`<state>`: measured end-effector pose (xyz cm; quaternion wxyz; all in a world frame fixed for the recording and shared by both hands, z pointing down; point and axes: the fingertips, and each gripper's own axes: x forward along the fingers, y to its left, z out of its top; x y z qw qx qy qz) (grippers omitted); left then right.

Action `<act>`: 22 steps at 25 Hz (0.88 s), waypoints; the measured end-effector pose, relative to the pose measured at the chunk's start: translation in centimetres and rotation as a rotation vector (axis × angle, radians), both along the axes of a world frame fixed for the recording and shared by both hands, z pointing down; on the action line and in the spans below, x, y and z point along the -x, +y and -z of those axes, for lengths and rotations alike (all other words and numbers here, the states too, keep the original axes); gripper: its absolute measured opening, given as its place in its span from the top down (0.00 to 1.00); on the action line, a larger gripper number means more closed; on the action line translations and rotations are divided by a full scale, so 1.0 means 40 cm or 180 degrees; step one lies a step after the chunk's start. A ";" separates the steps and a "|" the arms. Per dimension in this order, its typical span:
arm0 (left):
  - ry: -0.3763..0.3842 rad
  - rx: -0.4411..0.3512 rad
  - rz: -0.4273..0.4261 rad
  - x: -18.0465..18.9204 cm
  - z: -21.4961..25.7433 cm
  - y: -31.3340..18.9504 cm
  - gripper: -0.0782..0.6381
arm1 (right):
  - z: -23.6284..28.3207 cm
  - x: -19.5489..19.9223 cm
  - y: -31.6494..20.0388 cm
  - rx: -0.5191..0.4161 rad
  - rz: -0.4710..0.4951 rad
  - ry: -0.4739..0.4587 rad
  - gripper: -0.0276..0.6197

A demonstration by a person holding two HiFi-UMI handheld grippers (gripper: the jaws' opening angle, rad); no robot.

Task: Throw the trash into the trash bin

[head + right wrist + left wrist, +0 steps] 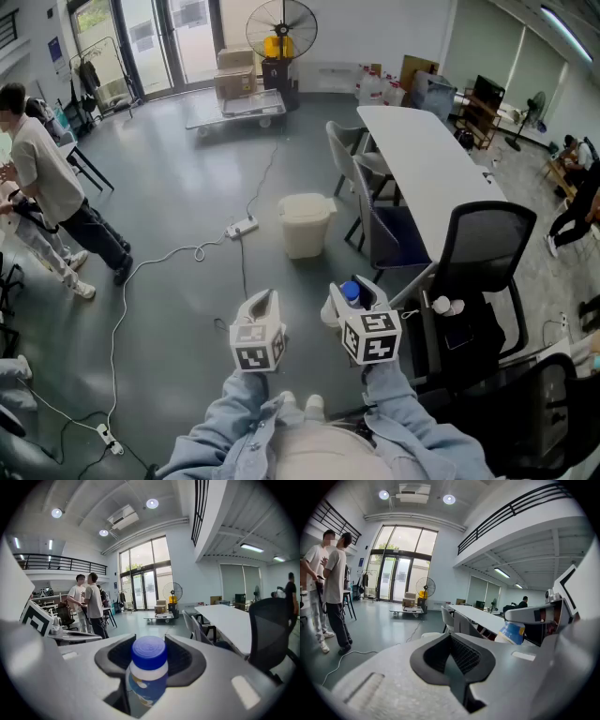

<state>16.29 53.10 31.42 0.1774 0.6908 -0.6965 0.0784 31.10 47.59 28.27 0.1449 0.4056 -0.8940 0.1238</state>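
- A person (47, 178) in a pale shirt stands far to the left of the trash bin (305, 223).
- A white cable (178, 255) snakes over the grey floor left of the bin; its power strip (242, 227) lies near the bin's left side.
- My left tool (261, 305) hangs on my side of the bin, well apart from it, its jaws pressed together with nothing between them.
- The bin itself is pale, upright on the floor.
- My right tool (359, 295), also short of the bin and a little to its right, is clamped on a small blue-capped bottle (147, 667), which stands upright between the pads.
- The white bench (427, 169) stands to the right of the bin, with a black office chair (483, 248) at its near end.
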 end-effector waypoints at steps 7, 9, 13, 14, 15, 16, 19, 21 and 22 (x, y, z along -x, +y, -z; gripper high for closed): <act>0.0015 -0.0003 -0.0010 0.024 -0.009 -0.009 0.88 | 0.003 0.025 -0.008 -0.0064 -0.0025 -0.0017 0.66; 0.0022 0.0003 0.0007 0.041 -0.013 -0.013 0.88 | 0.007 0.040 -0.013 -0.0085 -0.0009 -0.0017 0.66; 0.0043 -0.0054 0.0033 0.087 -0.006 -0.037 0.88 | 0.018 0.088 -0.034 -0.0082 0.0019 -0.0116 0.65; 0.0044 -0.0072 0.0034 0.099 -0.002 -0.043 0.88 | 0.020 0.102 -0.039 -0.0093 0.0022 -0.0098 0.65; 0.0037 -0.0087 0.0032 0.113 0.001 -0.047 0.88 | 0.022 0.116 -0.044 -0.0107 0.0023 -0.0073 0.66; 0.0029 -0.0102 0.0031 0.127 0.004 -0.050 0.88 | 0.024 0.130 -0.048 -0.0118 0.0023 -0.0056 0.65; 0.0042 -0.0135 0.0051 0.174 0.016 -0.055 0.88 | 0.031 0.170 -0.061 -0.0115 -0.0004 -0.0066 0.66; 0.0051 -0.0094 0.0058 0.200 0.006 -0.056 0.88 | 0.029 0.186 -0.068 -0.0098 -0.0045 -0.0081 0.65; 0.0058 -0.0064 0.0063 0.211 -0.003 -0.057 0.88 | 0.025 0.190 -0.072 -0.0091 -0.0071 -0.0090 0.66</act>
